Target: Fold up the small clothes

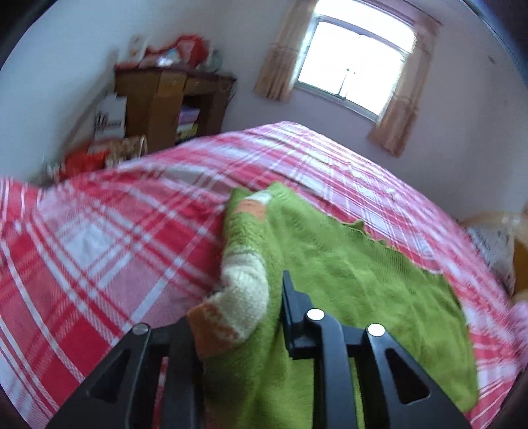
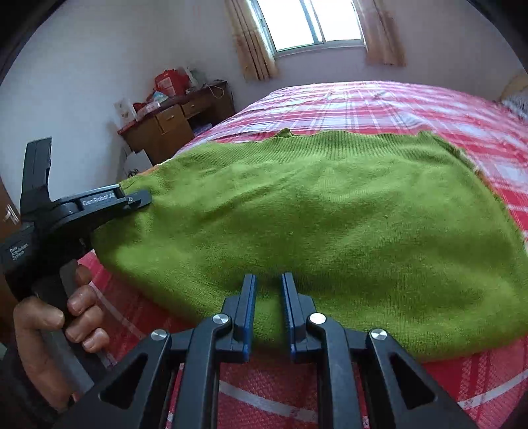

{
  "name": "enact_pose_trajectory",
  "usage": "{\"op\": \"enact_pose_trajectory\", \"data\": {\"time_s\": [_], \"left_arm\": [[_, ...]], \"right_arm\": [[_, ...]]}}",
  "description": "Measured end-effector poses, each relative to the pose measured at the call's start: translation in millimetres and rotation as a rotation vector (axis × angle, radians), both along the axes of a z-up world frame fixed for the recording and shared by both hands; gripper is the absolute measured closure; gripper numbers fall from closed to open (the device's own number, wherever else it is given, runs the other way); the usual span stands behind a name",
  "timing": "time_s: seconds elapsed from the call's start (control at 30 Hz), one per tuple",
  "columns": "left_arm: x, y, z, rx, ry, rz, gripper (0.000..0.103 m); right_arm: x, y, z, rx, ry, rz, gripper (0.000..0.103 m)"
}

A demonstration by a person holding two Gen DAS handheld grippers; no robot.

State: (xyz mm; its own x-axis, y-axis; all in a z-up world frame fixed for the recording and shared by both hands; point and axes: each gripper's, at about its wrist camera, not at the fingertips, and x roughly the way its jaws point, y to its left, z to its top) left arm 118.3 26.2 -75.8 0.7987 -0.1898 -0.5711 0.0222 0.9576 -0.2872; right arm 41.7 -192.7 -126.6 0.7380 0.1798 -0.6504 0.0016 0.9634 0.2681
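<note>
A small green knit sweater (image 2: 330, 211) lies flat on a bed with a red and white plaid cover (image 2: 379, 102). Its sleeve with cream and orange stripes (image 1: 244, 290) is folded in over the body in the left wrist view. My left gripper (image 1: 237, 316) is shut on that sleeve's cuff end; it also shows at the sweater's left edge in the right wrist view (image 2: 132, 198). My right gripper (image 2: 268, 287) is open a little, its blue-padded fingers (image 2: 247, 297) resting at the sweater's near edge, holding nothing.
A wooden desk (image 2: 171, 122) with red boxes stands against the wall left of the bed; it also shows in the left wrist view (image 1: 171, 99). A curtained window (image 2: 310, 23) is behind the bed. Pillows (image 2: 514, 95) lie at the far right.
</note>
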Motion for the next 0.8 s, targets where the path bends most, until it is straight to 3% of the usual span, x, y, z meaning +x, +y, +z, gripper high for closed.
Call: {"op": "enact_pose_trajectory", "data": {"time_s": [0.17, 0.27, 0.43, 0.67, 0.8], "left_arm": [[-13, -38, 21, 0.128, -0.108, -0.11, 0.082], [-23, -63, 31, 0.177, -0.16, -0.202, 0.082], [-45, -105, 32, 0.25, -0.201, -0.365, 0.083], [-54, -152, 6, 0.374, -0.12, -0.478, 0.083], [-52, -149, 5, 0.365, -0.098, -0.488, 0.083]], "right_arm": [[-2, -5, -2, 0.047, -0.007, 0.002, 0.087], [-7, -20, -1, 0.139, -0.022, -0.003, 0.087], [-31, -66, 9, 0.223, -0.066, -0.132, 0.087], [-43, -117, 3, 0.251, -0.03, -0.221, 0.087], [-43, -120, 4, 0.241, -0.016, -0.209, 0.087]]}}
